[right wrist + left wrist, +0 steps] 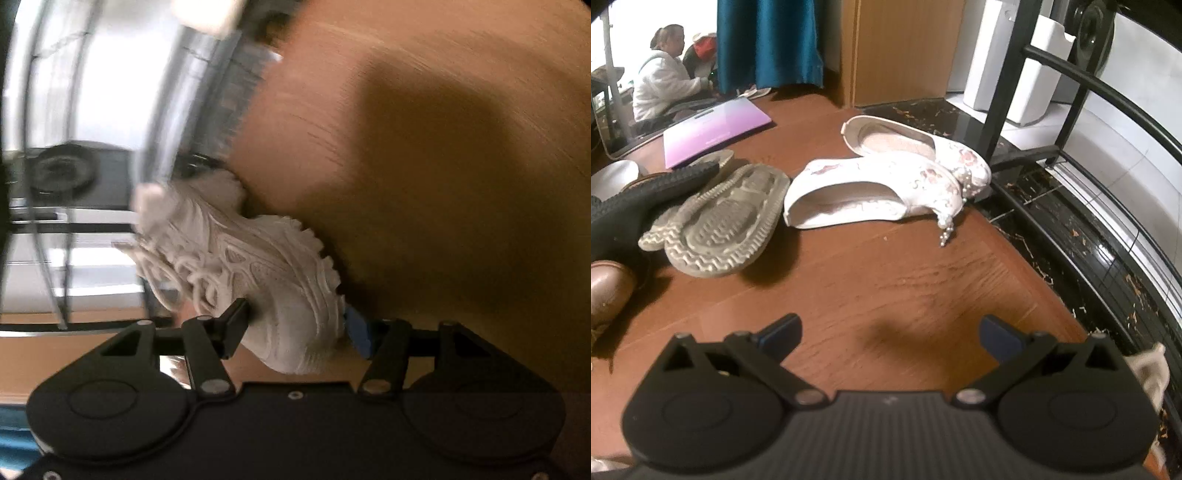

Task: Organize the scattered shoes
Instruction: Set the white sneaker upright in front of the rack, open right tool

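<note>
The left gripper (890, 334) hangs over the wood floor (886, 280) with its jaws spread wide and nothing between them. Ahead of it and a little to the right lie two white flats (886, 184), side by side and touching, their beaded toes pointing right toward a black rack (1008, 122). The nearer flat is tipped on its side with its opening facing the gripper; the farther one sits upright. Ahead to the left, a grey shoe (727, 221) lies sole up, with a black shoe (639, 195) resting against its far edge. A brown shoe (605, 291) sits at the left edge of the view. Farther off are a purple pad (713, 129), a blue curtain (768, 40), and a person (661, 74) seated in the background.

The right gripper (295, 325) is closed on a white sneaker (258, 269), one finger at the laces side and the other at the lugged sole. The sneaker reaches away from the gripper toward the upper left. This view is motion-blurred; wood floor fills its right side and a pale, blurred area its left.
</note>
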{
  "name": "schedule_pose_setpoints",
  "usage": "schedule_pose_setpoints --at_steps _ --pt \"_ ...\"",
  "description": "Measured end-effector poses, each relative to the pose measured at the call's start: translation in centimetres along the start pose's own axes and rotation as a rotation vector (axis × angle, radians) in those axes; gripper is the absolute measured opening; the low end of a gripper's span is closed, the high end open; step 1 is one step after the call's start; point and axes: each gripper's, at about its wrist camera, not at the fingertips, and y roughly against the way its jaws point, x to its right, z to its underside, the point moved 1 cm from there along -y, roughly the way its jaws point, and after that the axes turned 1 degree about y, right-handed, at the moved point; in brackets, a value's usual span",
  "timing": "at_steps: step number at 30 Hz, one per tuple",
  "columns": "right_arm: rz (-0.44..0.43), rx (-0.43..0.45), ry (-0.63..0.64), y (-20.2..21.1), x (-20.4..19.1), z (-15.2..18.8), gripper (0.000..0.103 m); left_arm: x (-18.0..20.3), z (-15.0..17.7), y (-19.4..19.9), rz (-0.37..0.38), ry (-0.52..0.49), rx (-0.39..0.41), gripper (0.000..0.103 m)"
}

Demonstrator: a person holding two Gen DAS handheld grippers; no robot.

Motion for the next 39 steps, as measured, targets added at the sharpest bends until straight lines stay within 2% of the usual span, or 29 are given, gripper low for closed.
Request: schedule_pose_setpoints --at_steps 1,3,5,7,11,14,15,17,19,22,26,29,31,34,36,39 --pt "0.012 0.014 0.045 0.3 -0.3 0.2 0.073 0.0 0.0 0.0 0.001 -0.002 0.0 0.102" --pt "0.066 0.043 0.144 1.3 -1.9 0.3 0.085 0.1 0.0 0.0 0.003 -0.005 0.0 0.102" --pt "0.132 0.1 0.309 2.4 -4.3 0.6 0.086 0.2 0.1 0.0 0.005 -0.008 0.0 0.102" --pt "0.196 0.155 0.499 3.0 -6.6 1.0 0.097 0.2 0.1 0.0 0.007 -0.012 0.0 0.102" --pt "0.292 0.245 0.926 0.7 -10.2 2.1 0.097 1.0 0.4 0.1 0.009 -0.035 0.008 0.102" --pt "0.316 0.211 1.177 -3.8 -12.6 2.7 0.097 1.3 0.5 0.0 0.004 -0.051 0.017 0.102" --pt "0.314 0.193 1.222 -4.7 -13.0 2.9 0.095 1.3 0.5 -0.1 0.001 -0.054 0.017 0.102" --pt "0.302 0.154 1.273 -5.6 -13.4 3.3 0.075 1.4 0.6 -0.2 -0.005 -0.06 0.018 0.102" --pt "0.299 0.131 1.271 -5.6 -14.1 4.0 0.066 1.5 0.6 -0.3 -0.011 -0.066 0.018 0.102" --pt "0.298 0.127 1.094 -4.9 -14.5 4.5 0.059 1.7 0.7 -0.5 -0.015 -0.074 0.019 0.102" --pt "0.271 0.121 0.946 -3.9 -13.8 4.3 0.057 1.9 0.8 -0.6 -0.021 -0.085 0.019 0.102" --pt "0.258 0.124 0.926 -3.5 -13.6 4.1 0.068 2.0 0.8 -0.6 -0.031 -0.084 0.024 0.102" --pt "0.212 0.147 0.934 -1.8 -13.5 4.1 0.078 1.7 0.6 -0.5 -0.04 -0.073 0.031 0.102" --pt "0.121 0.164 0.983 2.5 -13.4 3.8 0.084 1.3 0.3 -0.4 -0.051 -0.057 0.043 0.102" --pt "0.041 0.169 0.929 6.5 -12.6 3.1 0.088 1.0 0.0 -0.4 -0.059 -0.046 0.051 0.102" --pt "-0.048 0.205 0.831 10.3 -11.8 2.8 0.091 0.6 -0.3 -0.3 -0.07 -0.03 0.064 0.102"
